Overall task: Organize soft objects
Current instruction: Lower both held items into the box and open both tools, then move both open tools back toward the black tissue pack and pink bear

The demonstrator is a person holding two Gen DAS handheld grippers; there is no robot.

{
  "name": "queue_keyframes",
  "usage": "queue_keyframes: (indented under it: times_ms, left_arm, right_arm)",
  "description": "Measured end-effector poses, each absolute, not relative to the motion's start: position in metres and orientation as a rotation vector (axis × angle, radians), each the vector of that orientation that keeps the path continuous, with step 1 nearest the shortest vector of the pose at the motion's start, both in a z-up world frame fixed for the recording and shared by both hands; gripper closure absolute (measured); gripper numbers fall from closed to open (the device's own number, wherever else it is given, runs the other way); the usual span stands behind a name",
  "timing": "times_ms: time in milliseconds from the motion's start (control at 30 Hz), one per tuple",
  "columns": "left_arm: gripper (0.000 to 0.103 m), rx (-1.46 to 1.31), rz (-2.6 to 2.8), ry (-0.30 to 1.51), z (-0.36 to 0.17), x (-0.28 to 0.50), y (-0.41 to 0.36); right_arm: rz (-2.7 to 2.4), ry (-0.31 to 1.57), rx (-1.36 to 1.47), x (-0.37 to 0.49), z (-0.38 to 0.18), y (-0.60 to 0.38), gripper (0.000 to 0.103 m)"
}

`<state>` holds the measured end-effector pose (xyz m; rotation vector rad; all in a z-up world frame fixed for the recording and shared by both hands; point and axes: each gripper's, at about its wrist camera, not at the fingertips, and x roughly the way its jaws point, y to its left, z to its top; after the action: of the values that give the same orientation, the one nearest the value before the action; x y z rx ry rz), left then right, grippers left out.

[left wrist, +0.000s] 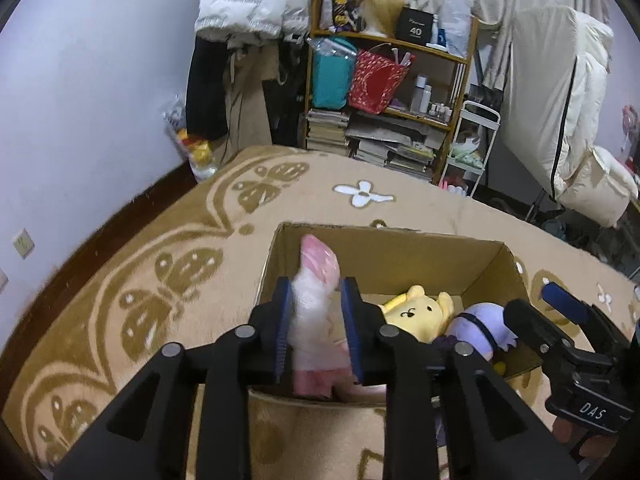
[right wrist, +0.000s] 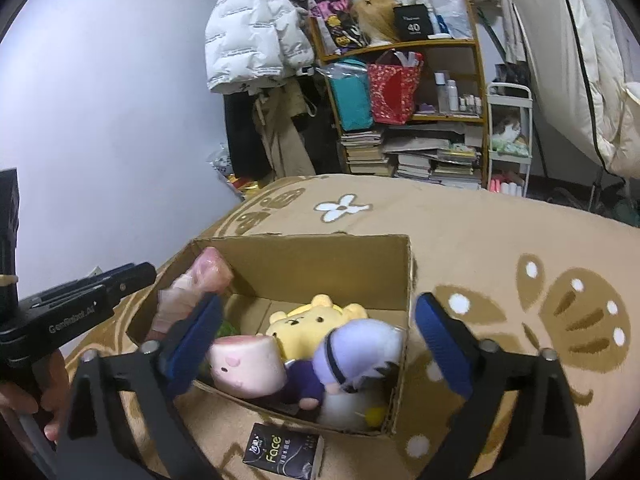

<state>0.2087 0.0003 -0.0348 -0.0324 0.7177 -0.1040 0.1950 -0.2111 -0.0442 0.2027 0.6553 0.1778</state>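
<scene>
Left gripper (left wrist: 318, 330), seen along its 2 blue-padded fingers: the pads press from both sides on a pink-and-white plush toy in clear wrap (left wrist: 316, 300), which stands upright over the left end of the cardboard box (left wrist: 400, 248). In the right wrist view the same toy (right wrist: 192, 292) leans against the box's left wall, its lower part hidden behind a blue pad.

Right gripper (right wrist: 320, 344): jaws spread wide, holding nothing, 1 finger at each side of the box (right wrist: 320, 256), hanging over its open top.

Box contents: a yellow bear plush (right wrist: 316, 320) near the middle of the floor; a purple-and-white plush doll (right wrist: 356, 356) against the right wall at the near right corner; a pink cylindrical plush with a small face (right wrist: 246, 368) against the near wall, touching the bear and the doll. The bear (left wrist: 416, 314) and doll (left wrist: 480, 324) also appear in the left wrist view.

The box rests on a tan blanket with brown butterfly motifs (right wrist: 500, 240). A dark tissue pack printed "Face" (right wrist: 282, 452) lies on the blanket just outside the box's near wall.
</scene>
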Motion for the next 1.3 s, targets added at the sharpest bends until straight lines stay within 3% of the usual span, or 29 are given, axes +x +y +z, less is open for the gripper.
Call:
queue_keyframes:
  times_ms: [100, 167, 233, 333, 400, 467, 533, 800, 1300]
  left_arm:
    - [0.073, -0.069, -0.105, 0.74, -0.038, 0.209, 0.006]
    - [0.065, -0.069, -0.097, 0.745, -0.038, 0.207, 0.008]
    - [0.047, -0.066, -0.093, 0.752, -0.037, 0.206, 0.009]
    - [0.043, -0.068, -0.089, 0.747, -0.035, 0.203, 0.009]
    - [0.035, -0.061, -0.084, 0.742, -0.033, 0.202, 0.009]
    - [0.017, -0.059, -0.087, 0.746, -0.03, 0.198, 0.009]
    - [0.01, -0.055, -0.084, 0.742, -0.026, 0.193, 0.009]
    - [0.001, 0.012, -0.046, 0.706, -0.009, 0.169, 0.012]
    - [0.0, -0.03, -0.11, 0.825, -0.003, 0.135, 0.025]
  right_arm:
    - [0.171, 0.668, 0.226, 0.194, -0.045, -0.217, 0.0]
    - [0.159, 0.676, 0.233, 0.192, -0.044, -0.219, 0.0]
    - [0.152, 0.679, 0.242, 0.189, -0.044, -0.221, 0.0]
    - [0.149, 0.682, 0.249, 0.186, -0.041, -0.222, 0.0]
    - [0.148, 0.688, 0.248, 0.183, -0.038, -0.222, 0.0]
    - [0.143, 0.691, 0.247, 0.18, -0.036, -0.221, 0.0]
    - [0.144, 0.692, 0.243, 0.176, -0.033, -0.22, 0.0]
    - [0.143, 0.688, 0.215, 0.151, -0.016, -0.218, 0.0]
    - [0.102, 0.728, 0.215, 0.095, -0.011, -0.22, 0.0]
